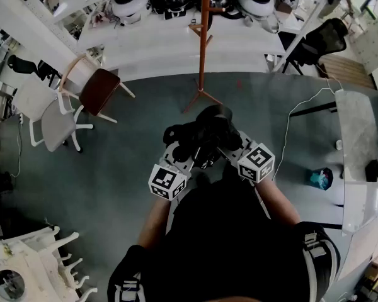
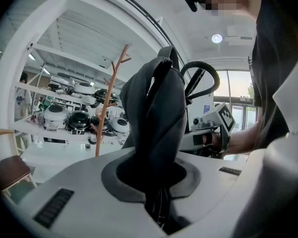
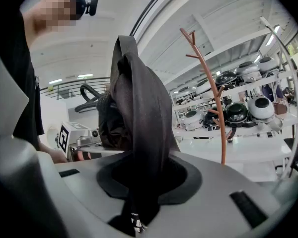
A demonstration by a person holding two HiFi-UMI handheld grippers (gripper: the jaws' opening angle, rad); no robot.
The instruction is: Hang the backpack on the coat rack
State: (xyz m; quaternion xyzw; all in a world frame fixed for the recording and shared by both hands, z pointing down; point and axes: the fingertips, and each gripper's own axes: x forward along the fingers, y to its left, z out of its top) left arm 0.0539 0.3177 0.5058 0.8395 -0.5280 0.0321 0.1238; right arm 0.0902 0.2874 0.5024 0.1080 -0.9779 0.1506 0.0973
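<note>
1. The backpack (image 1: 205,133) is off the floor (image 1: 132,156), carried in front of the person between the two grippers, so the pick-up looks done.
2. The coat rack (image 1: 202,49) stands ahead on the floor, well apart from the backpack. Its pegs look bare in both gripper views, so the hanging itself is not yet done.
3. What seems to be left is to bring the backpack up to the rack, raise it to peg height, slip a loop over a peg and let go. A curved black carry loop (image 2: 202,72) shows at the top of the bag, free of both grippers, and looks like the likely part to hook.
4. The left gripper (image 2: 159,205) has its fingers nearly together, pinched on a bunched fold of the bag's dark fabric or strap that rises straight up from between them.
5. The right gripper (image 3: 134,214) has its fingers a little wider but also pressed onto a thick fold of the same dark material, with a small printed tag showing at the pinch.
6. Both grippers point roughly level, side by side and close together, with the bag's bulk between and beyond them.
</note>
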